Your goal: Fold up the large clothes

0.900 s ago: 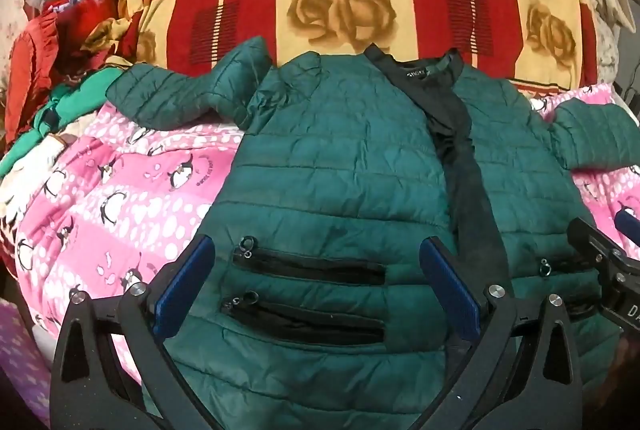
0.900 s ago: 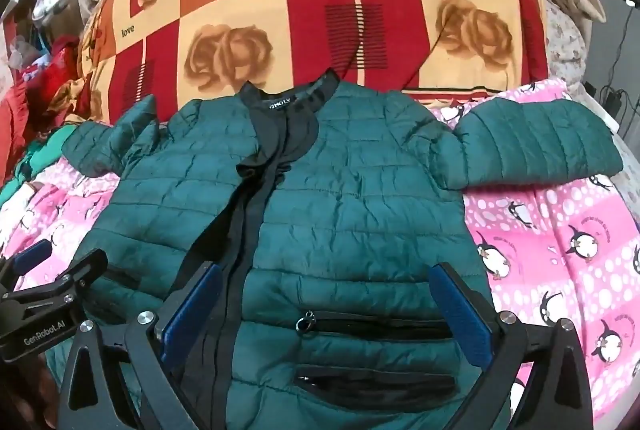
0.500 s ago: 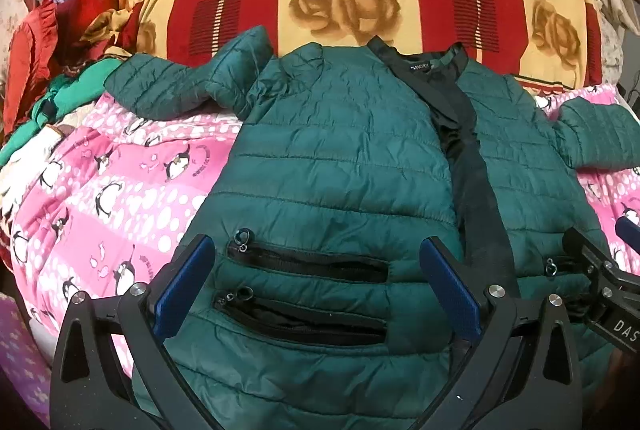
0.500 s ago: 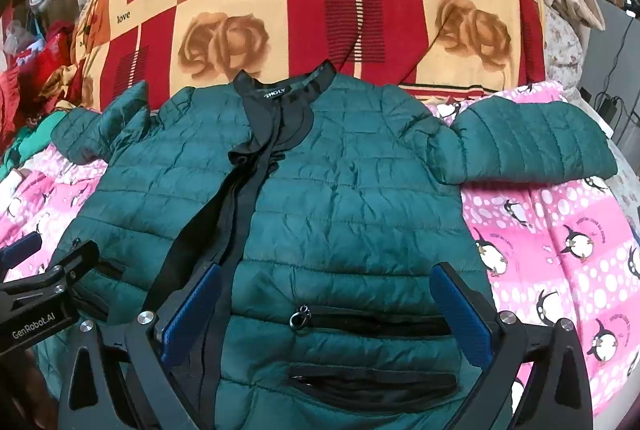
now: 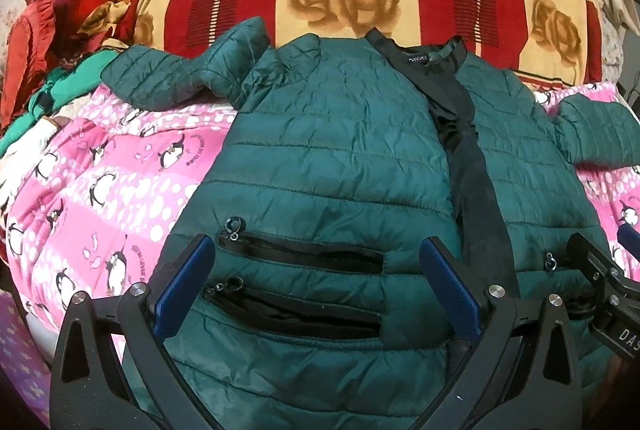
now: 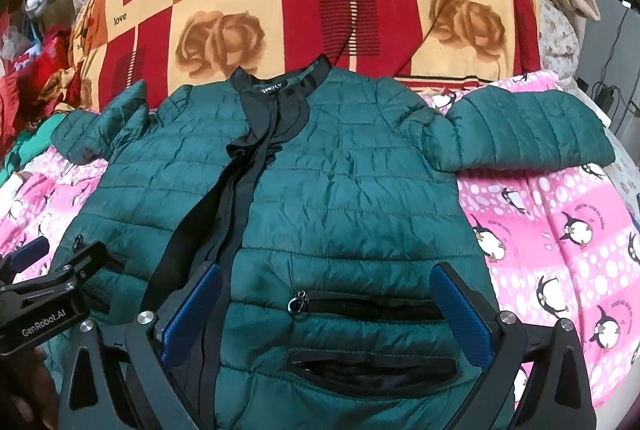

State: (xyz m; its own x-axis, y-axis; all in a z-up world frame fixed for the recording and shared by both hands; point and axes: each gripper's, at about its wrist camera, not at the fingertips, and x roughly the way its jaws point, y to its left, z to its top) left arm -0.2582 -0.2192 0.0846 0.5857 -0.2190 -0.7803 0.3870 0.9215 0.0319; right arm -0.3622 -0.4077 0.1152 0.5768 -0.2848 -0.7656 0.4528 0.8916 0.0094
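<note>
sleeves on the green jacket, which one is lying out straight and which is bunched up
The sleeve on the person's right lies flat and straight on the pink penguin blanket. The sleeve on the left is bunched, folded back on itself near the shoulder.

I see the dark green quilted jacket (image 5: 340, 166) lying face up and spread flat on the pink penguin blanket (image 5: 104, 190), collar toward the far edge. Its black front placket (image 6: 236, 198) is closed, each front panel carries two black zip pockets, and both sleeves stretch out sideways toward the blanket's side edges.
</note>
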